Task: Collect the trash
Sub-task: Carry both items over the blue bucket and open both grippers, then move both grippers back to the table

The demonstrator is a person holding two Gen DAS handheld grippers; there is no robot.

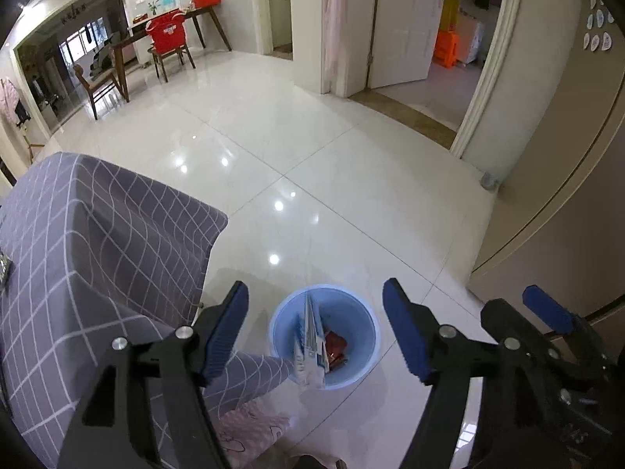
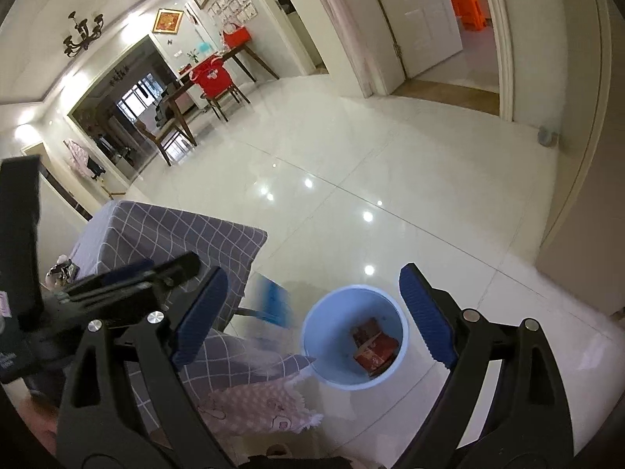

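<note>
A light blue trash bin [image 1: 361, 320] stands on the white tiled floor beside the table. In the left wrist view a blue-and-white package [image 1: 310, 346] stands upright in it, next to red wrappers [image 1: 336, 346]. My left gripper [image 1: 316, 328] is open and empty above the bin. In the right wrist view the bin [image 2: 390, 308] holds red wrappers [image 2: 373, 346], and a blurred blue-and-white package [image 2: 273, 301] is in the air left of the bin. My right gripper [image 2: 318, 312] is open and empty over the bin. The left gripper [image 2: 129, 277] shows at the left there.
A table under a grey checked cloth [image 1: 97, 242] stands left of the bin, with a pink patterned cloth [image 2: 258, 402] below it. A cabinet door [image 1: 566, 215] is on the right. A dining table and chairs [image 1: 164, 43] stand far back. An open doorway [image 1: 437, 39] is at the back right.
</note>
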